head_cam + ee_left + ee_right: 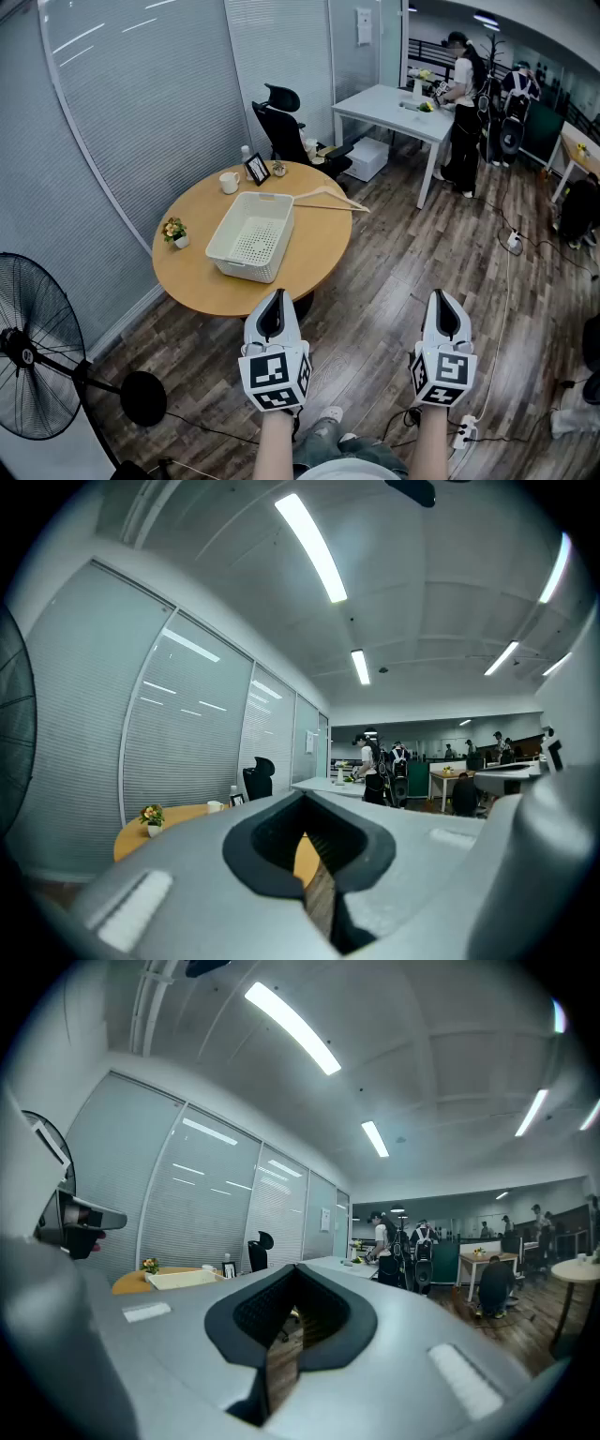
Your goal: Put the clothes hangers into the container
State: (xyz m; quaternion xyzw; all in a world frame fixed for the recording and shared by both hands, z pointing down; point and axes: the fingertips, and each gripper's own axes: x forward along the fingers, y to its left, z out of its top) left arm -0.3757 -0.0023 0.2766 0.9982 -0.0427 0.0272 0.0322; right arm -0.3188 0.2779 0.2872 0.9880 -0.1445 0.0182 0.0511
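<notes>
Left gripper (273, 311) and right gripper (442, 309): you are holding both closed, empty, well apart from round wooden table (314, 251). Pale wooden clothes hanger (330, 200) is lying just beside white perforated plastic container (246, 269); container is looking empty, so whole task is waiting.

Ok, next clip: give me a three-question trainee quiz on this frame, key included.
1. True or false: the wooden hanger lies inside the white container.
2. What is between the right gripper's shut jaws? A) hanger B) nothing C) cloth
3. Fill in: in the head view, the hanger rests on the round table to the container's ____.
Key: 1 false; 2 B; 3 right.
</notes>
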